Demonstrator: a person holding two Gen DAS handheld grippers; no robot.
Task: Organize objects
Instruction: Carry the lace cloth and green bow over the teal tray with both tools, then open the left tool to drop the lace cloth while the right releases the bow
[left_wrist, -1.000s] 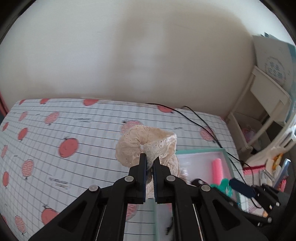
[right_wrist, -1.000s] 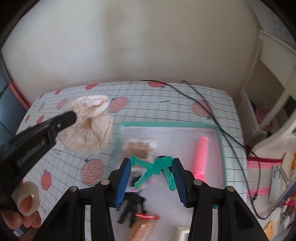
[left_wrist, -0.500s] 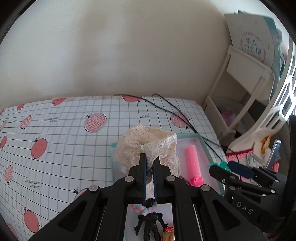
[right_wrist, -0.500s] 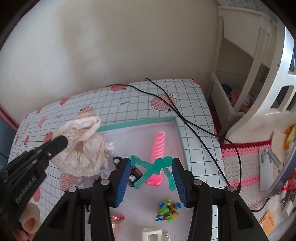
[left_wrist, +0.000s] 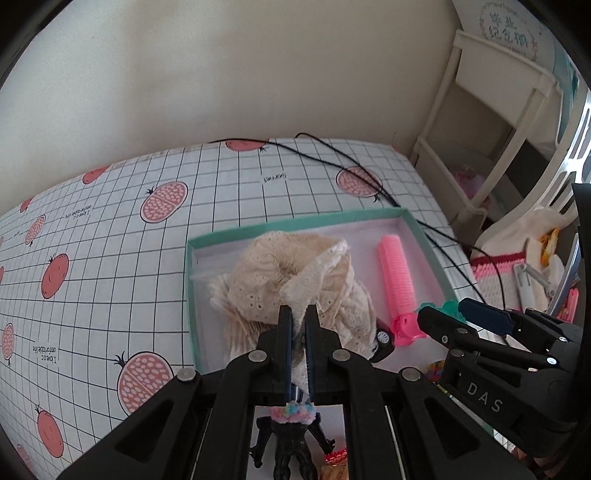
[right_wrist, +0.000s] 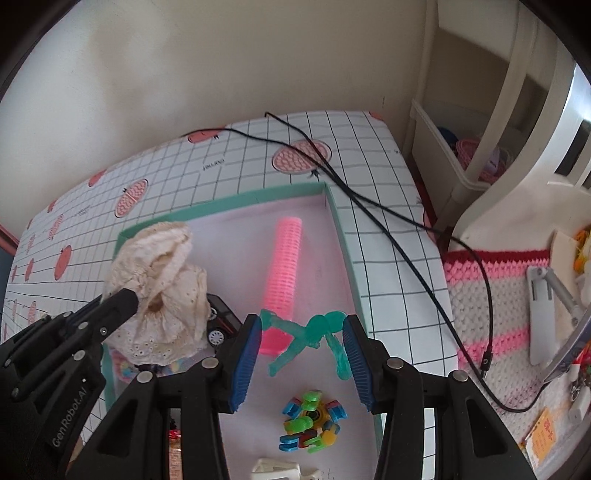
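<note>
Both fisheye views look forward and down along their own fingers, close above the teal-rimmed tray (left_wrist: 424, 242) on the pomegranate-print tablecloth (left_wrist: 110, 236), facing the cream wall. The left wrist view sits to the left, the right wrist view nearer the white shelf (right_wrist: 476, 122). Both share the tray, pink hair roller (right_wrist: 282, 273), lace scrunchie (left_wrist: 291, 273) and black cable (right_wrist: 369, 206).

Soft even daylight – sharp focus, strong fisheye bending, dark corners.
</note>
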